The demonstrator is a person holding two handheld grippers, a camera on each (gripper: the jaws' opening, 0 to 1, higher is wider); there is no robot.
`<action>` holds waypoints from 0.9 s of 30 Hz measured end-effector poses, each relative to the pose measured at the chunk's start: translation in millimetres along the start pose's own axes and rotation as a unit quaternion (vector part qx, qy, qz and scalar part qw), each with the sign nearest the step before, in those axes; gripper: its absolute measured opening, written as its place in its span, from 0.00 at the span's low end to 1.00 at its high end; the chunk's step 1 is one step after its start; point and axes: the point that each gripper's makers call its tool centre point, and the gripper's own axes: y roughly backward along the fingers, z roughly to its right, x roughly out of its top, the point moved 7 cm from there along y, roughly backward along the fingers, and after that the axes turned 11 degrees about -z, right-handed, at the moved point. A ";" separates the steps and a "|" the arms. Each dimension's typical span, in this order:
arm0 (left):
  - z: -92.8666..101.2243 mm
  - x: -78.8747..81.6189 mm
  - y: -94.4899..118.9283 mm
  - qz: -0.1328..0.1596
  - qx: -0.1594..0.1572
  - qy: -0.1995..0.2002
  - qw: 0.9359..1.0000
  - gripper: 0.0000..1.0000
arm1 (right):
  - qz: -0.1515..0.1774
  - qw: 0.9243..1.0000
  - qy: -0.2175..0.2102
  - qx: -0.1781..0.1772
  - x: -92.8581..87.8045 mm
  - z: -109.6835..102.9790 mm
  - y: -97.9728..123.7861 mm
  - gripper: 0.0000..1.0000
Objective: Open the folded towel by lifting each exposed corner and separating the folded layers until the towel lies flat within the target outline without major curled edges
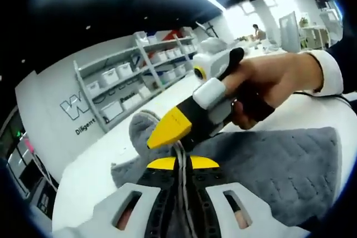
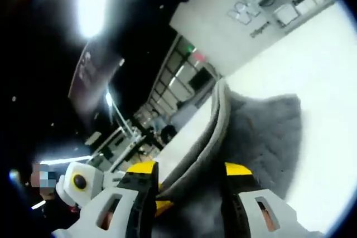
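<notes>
A grey quilted towel [image 1: 279, 165] with pale piping lies on a white table [image 1: 95, 171]. One corner is raised in a fold. My left gripper [image 1: 182, 163] is shut on the towel's piped edge, which runs up between its yellow tips. Just above it, my right gripper [image 1: 167, 137], held in a person's hand [image 1: 268, 82], pinches the same raised fold. In the right gripper view the right gripper [image 2: 189, 171] is shut on a thick bunch of towel [image 2: 262, 132], whose folded edge rises away from the jaws. The left gripper [image 2: 160, 207] sits close by at lower left.
Shelving with white bins [image 1: 134, 76] stands against the wall beyond the table. White tabletop [image 2: 323, 82] stretches past the towel's far side. Desks and a person [image 1: 258, 30] are far off in the room.
</notes>
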 end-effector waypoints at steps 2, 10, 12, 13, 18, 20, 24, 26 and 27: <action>2.4 0.4 -1.3 -0.001 0.002 -0.006 1.000 0.07 | 0.003 1.000 -0.016 0.012 -0.8 -0.5 -0.2 0.37; 6.8 2.2 -2.4 0.000 0.010 -0.023 1.000 0.07 | -0.011 1.000 -0.017 0.020 -5.3 -5.0 -3.1 0.31; 7.8 2.6 -3.0 -0.001 0.010 -0.025 1.000 0.07 | -0.015 1.000 -0.018 0.020 -6.3 -4.8 -3.5 0.27; 8.4 2.6 -3.3 -0.001 0.009 -0.027 1.000 0.07 | -0.016 0.999 -0.018 0.020 -6.8 -4.7 -3.5 0.25; 12.4 1.8 -5.9 -0.006 0.005 -0.047 0.999 0.09 | -0.024 0.999 -0.021 0.025 -8.3 -3.6 -3.4 0.15; 13.3 2.0 -6.3 -0.004 0.003 -0.051 0.999 0.10 | -0.025 0.999 -0.022 0.026 -8.4 -1.6 -3.2 0.12; 15.9 5.3 -5.3 0.011 -0.013 -0.058 0.998 0.13 | -0.029 0.999 -0.030 0.028 -9.3 0.6 -2.5 0.01; 18.7 10.3 -3.4 0.029 -0.034 -0.044 0.998 0.13 | -0.030 0.999 -0.034 0.026 -8.6 3.0 -2.4 0.01; 19.6 12.9 -1.6 0.041 -0.046 -0.034 0.998 0.14 | -0.032 0.998 -0.036 0.026 -8.8 3.4 -2.3 0.01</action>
